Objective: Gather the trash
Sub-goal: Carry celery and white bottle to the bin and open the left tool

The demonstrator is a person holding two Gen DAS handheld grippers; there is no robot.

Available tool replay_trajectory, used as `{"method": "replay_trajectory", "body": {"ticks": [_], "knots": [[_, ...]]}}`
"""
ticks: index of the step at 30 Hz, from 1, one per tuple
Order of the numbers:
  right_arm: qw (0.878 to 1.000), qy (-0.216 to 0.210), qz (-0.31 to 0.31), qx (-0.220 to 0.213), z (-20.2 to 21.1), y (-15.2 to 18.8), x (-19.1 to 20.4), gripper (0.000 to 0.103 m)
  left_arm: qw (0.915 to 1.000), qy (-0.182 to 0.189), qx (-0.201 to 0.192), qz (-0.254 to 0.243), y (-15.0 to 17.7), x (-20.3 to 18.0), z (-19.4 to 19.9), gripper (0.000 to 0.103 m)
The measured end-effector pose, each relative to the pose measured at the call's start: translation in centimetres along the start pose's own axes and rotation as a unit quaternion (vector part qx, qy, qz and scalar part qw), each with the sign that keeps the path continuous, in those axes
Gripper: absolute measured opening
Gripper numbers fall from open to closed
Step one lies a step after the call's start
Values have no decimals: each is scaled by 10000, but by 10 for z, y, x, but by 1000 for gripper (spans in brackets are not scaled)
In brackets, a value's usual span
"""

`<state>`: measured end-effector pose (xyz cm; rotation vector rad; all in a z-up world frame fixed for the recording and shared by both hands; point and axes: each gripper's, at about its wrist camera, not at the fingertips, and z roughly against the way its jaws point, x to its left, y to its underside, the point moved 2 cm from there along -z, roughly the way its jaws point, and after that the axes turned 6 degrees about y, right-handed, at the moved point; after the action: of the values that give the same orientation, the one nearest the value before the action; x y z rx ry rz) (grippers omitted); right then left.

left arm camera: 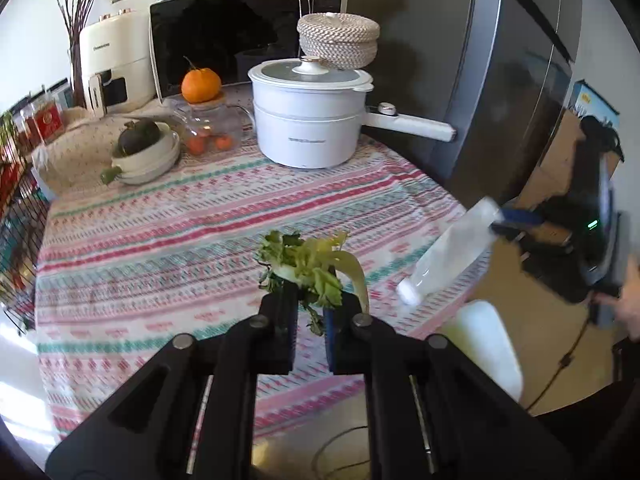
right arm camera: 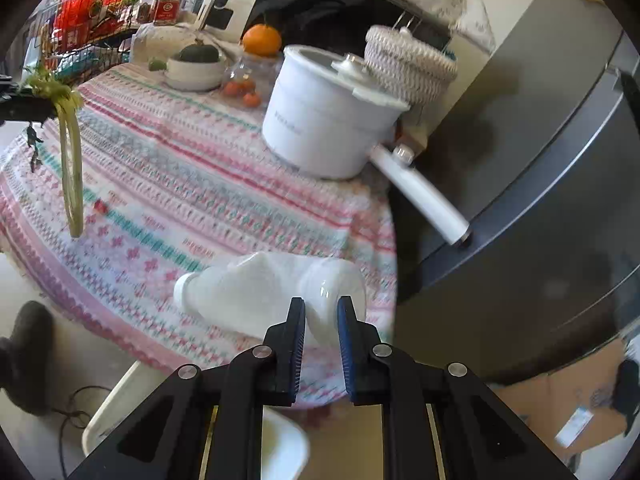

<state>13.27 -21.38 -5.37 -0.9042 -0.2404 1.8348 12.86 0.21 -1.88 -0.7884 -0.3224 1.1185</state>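
Observation:
My left gripper (left arm camera: 311,300) is shut on a bunch of wilted green vegetable scraps (left arm camera: 312,262), held above the patterned tablecloth (left arm camera: 160,232). The scraps also show at the far left of the right wrist view (right arm camera: 68,128), with pale stalks hanging down. My right gripper (right arm camera: 322,312) is shut on the base of an empty clear plastic bottle (right arm camera: 256,292), held tilted over the table's near right edge. The bottle also shows in the left wrist view (left arm camera: 448,256), held by the right gripper (left arm camera: 504,220).
At the back stand a white electric pot (left arm camera: 308,120) with a long handle, a woven basket (left arm camera: 338,40), a microwave (left arm camera: 240,36), an orange (left arm camera: 201,85) on a glass jar, and a bowl of dark vegetable (left arm camera: 146,152). A grey fridge (left arm camera: 512,80) stands right. A white bin (right arm camera: 280,448) sits below.

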Motion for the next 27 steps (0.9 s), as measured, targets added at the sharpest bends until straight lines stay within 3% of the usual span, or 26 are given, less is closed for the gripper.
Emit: {"method": "replay_trajectory", "body": {"ticks": [5,10,19,27], "knots": [[9998,-65,-200,32,8,16,2,16,9999,145,61,37,14,-19,4,12],[9998,159,-40,-80,31,25,0,16,9996,269,119,-55,24,-37,5,12],[9978,629,-58,-193,75,61,-19,16,9966,492,206,-636,38,-79,7,12],[9981,580,-166,-125,101,95,-17,10,9908,657,432,-1104,56,-114,-7,12]]}}
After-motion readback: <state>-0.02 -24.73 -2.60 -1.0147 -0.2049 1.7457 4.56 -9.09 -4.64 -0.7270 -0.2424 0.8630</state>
